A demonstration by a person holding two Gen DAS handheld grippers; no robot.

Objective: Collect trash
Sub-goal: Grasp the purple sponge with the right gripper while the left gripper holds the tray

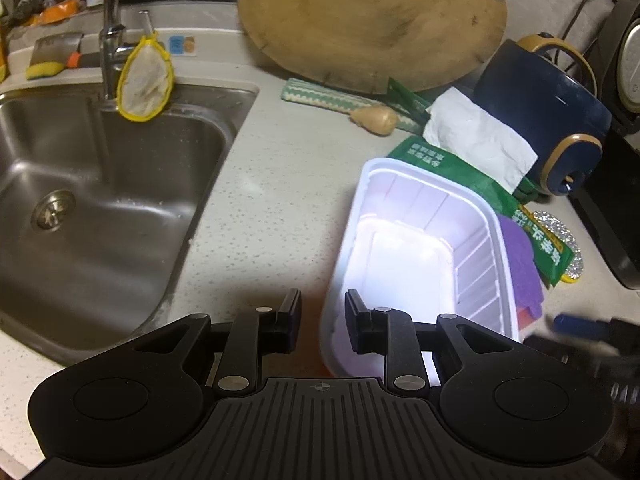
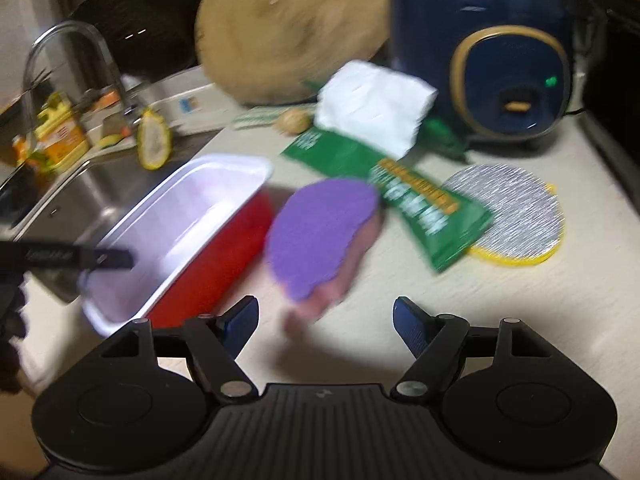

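A white plastic container [image 1: 404,248] with a red outside [image 2: 224,256] lies on the counter. My left gripper [image 1: 323,320] is shut on its near left rim, one finger inside and one outside. Beside it lie a purple sponge [image 2: 320,232], a green wrapper [image 2: 404,196], a white tissue wad [image 2: 372,108] and a silver-and-yellow scrub pad [image 2: 520,212]. My right gripper [image 2: 324,320] is open and empty, just short of the purple sponge. The right wrist view is blurred. The left gripper's fingers [image 2: 100,260] show at that view's left edge.
A steel sink [image 1: 100,184] with a faucet [image 1: 110,28] lies to the left. A round wooden board [image 1: 372,20] leans at the back. A blue rice cooker [image 1: 548,116] stands at the right. A ginger piece [image 1: 376,118] and a striped cloth [image 1: 332,98] lie behind.
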